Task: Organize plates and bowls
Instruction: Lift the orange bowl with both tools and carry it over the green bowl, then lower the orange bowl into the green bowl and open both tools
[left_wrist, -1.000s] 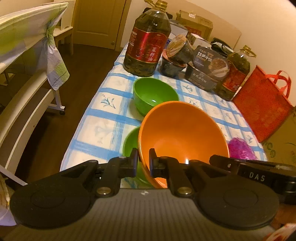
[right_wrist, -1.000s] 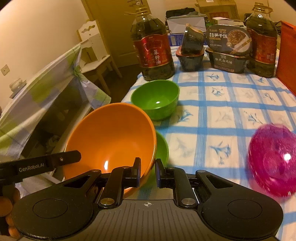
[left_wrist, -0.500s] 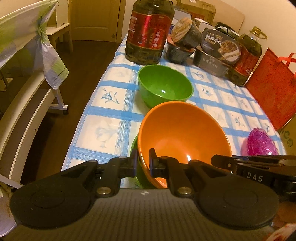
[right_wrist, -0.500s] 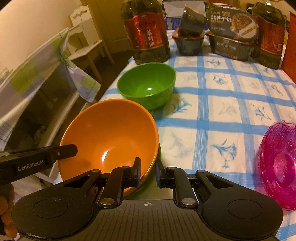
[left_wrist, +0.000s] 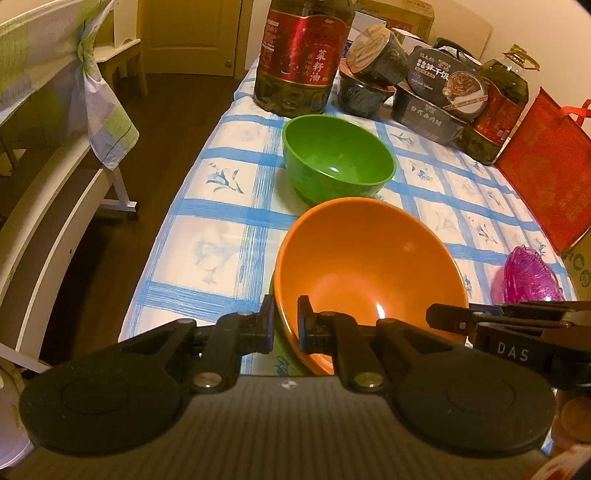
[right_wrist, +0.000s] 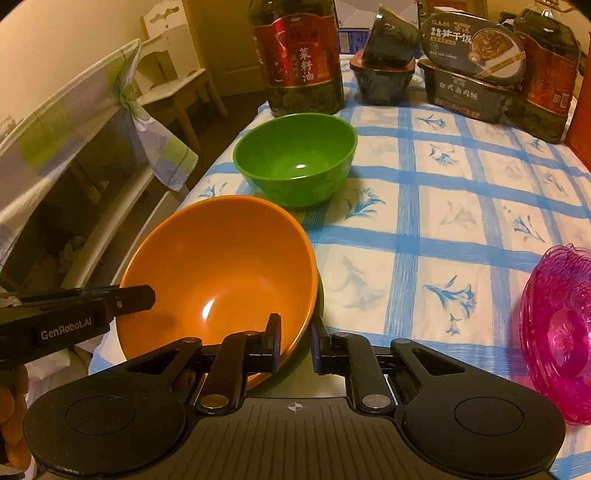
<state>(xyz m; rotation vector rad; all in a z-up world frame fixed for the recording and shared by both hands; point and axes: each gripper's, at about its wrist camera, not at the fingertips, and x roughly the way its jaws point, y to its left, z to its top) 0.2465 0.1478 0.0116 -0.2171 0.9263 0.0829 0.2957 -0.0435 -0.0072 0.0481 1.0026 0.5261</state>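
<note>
- Checked blue cloth covers the desk (left_wrist: 207, 236).
- Left claw (left_wrist: 286, 325) and right claw (right_wrist: 294, 341) each clamp the orange bowl (left_wrist: 365, 266) rim, nesting it onto something green beneath.
- Next: probably release evenly.

Your left hand-held gripper (left_wrist: 285, 325) pinches the near left rim of the big bowl (left_wrist: 365, 273). Your right hand-held gripper (right_wrist: 294, 341) has the near right rim of that same bowl between its fingers. The big bowl sits in a smaller dish (right_wrist: 320, 295) at the near edge of the counter (left_wrist: 218, 251). Just behind it stands a deep bowl (left_wrist: 338, 158). Behind that, at the back of the counter, is a large oil bottle (left_wrist: 303, 55). To the right of the bottle are stacked food tubs (left_wrist: 436, 96), then a second oil bottle (left_wrist: 498, 110). A frilly dish (right_wrist: 559, 332) lies far right, well apart from the big bowl.
</note>
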